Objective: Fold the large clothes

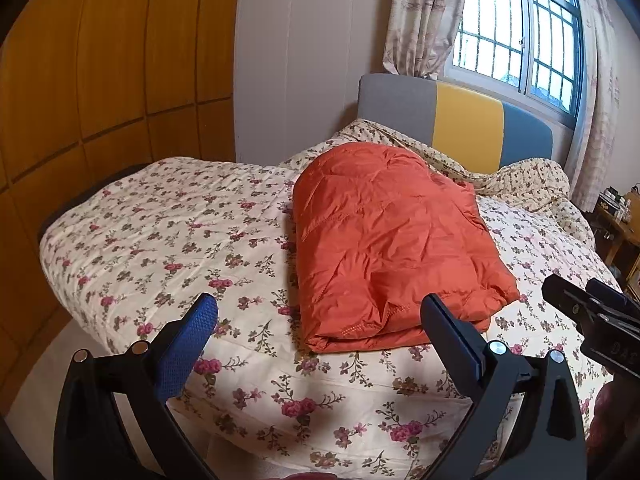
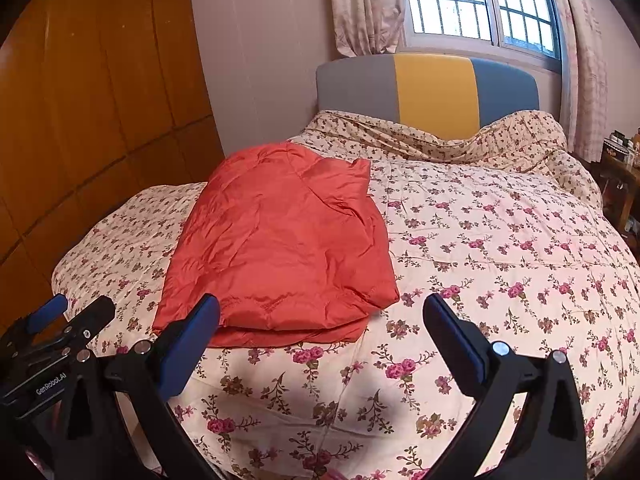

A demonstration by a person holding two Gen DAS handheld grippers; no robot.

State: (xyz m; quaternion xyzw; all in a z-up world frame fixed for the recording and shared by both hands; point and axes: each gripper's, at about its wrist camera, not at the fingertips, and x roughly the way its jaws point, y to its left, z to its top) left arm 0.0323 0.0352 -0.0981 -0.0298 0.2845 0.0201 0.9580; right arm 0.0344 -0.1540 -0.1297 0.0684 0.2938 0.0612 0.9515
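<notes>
Both tongs point(image 1: 320, 308) point(image 2: 322, 308) gape near a puffy quilted orange jacket point(image 1: 384, 240), folded rectangular

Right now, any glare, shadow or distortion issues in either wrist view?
Left wrist: window blown out, strong barrel bending of wardrobe, orange jacket sharp. Right wrist: window also overexposed, soft shadow on the floral quilt between the open fingers, dark vignette in corners.

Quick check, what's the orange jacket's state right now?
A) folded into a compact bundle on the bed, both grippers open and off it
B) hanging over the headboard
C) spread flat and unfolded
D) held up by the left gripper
A: the jacket lies folded in layers on the bed, with the left gripper and right gripper open and empty.
</notes>
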